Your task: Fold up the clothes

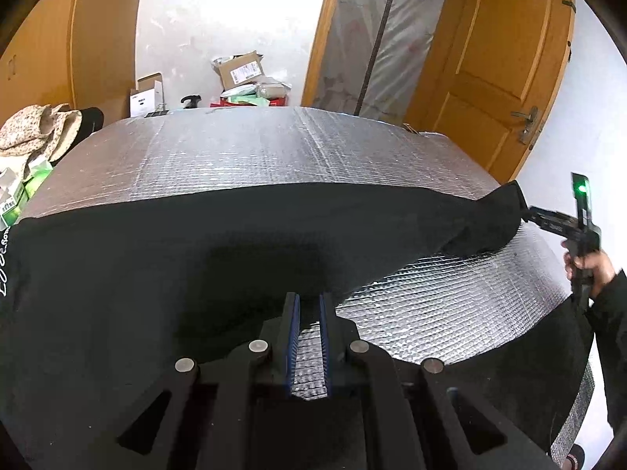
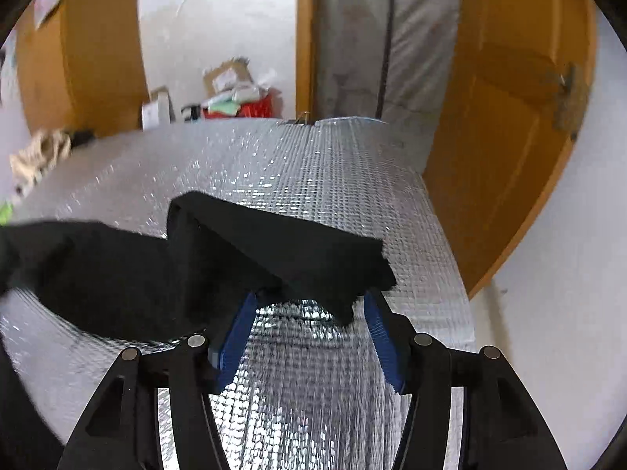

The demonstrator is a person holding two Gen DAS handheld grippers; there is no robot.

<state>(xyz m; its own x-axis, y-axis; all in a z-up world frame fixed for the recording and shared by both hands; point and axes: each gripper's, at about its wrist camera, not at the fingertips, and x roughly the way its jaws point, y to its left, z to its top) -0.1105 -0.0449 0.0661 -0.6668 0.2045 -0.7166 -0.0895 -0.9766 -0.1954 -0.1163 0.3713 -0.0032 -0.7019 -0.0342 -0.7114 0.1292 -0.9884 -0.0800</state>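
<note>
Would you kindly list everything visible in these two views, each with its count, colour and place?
black garment: one, black, spread over the silver cover, its end at the right gripper.
silver cover: one, silver quilted foil, over the whole work surface.
floral cloth: one, beige patterned, far left edge.
green-and-white packs: a few, left edge below the cloth.
cardboard boxes: several, brown and white, piled by the far wall.
wooden door: one, orange-brown, far right.
left gripper: one, black with blue pads, jaws nearly closed at the garment's near edge.
right gripper: one, black with blue pads, jaws wide, garment end draped loosely over its tips.
hand: one, holding the right gripper.
</note>
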